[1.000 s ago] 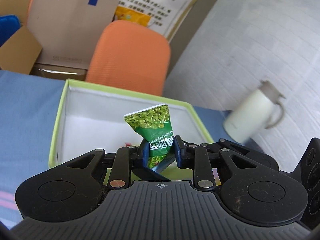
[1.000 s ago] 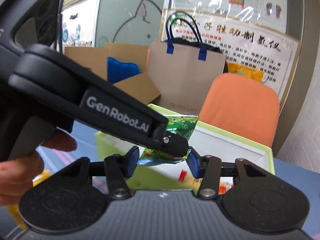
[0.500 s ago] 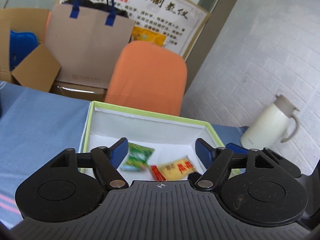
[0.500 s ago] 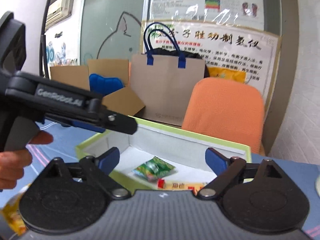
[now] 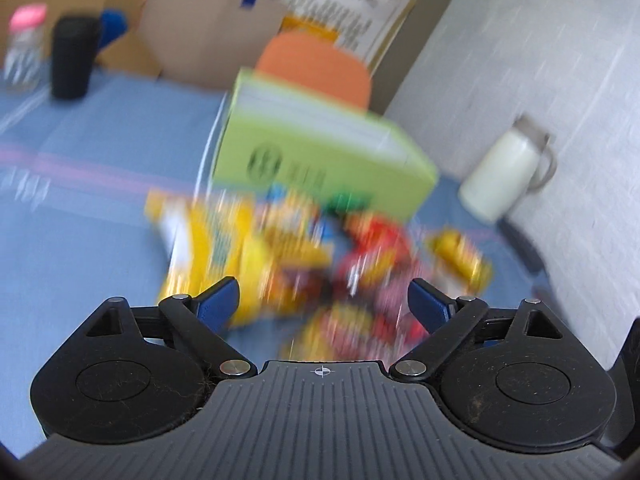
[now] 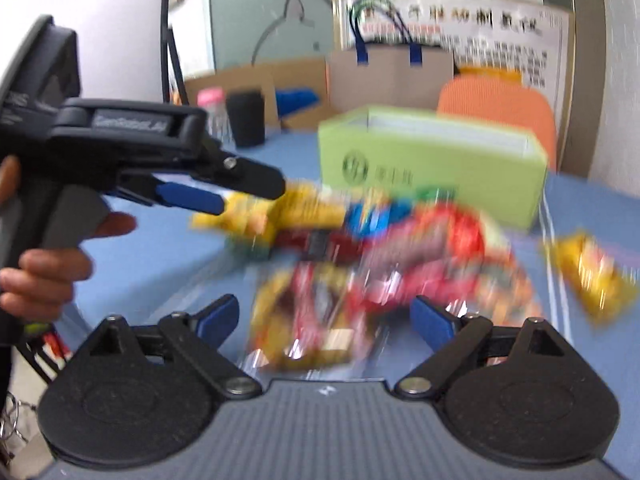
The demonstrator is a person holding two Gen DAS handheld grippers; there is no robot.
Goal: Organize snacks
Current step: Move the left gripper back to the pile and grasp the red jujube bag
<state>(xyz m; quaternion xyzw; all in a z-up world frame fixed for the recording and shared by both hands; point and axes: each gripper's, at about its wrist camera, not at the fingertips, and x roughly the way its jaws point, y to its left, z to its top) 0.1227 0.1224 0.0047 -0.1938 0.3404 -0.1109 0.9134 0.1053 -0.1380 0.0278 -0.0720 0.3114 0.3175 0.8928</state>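
Left gripper (image 5: 322, 304) was spread wide, nothing between the blue pads (image 5: 218, 303). Right gripper (image 6: 324, 320) was also spread wide and empty. From the right wrist view the left gripper showed side-on at the left, held in a hand (image 6: 44, 276), hanging above the near-left edge of the snacks.

Both views were motion-blurred, so individual packets couldn't be read. The snack pile (image 5: 320, 248) lay on the blue tablecloth (image 5: 80, 208) directly ahead of both tools: yellow packs on the left, red ones in the middle and right. One yellow packet (image 6: 592, 276) sat apart on the right side of the pile.

The green box (image 5: 320, 152) stood just behind the pile, open at the top; contents not visible from either angle.

Further out: white thermos jug (image 5: 508, 172) to the right, black cylinder (image 5: 72, 56) and pink-lidded jar (image 5: 24, 48) at the far left, orange chair (image 5: 316, 68) and paper bag (image 6: 388, 76) beyond the table.
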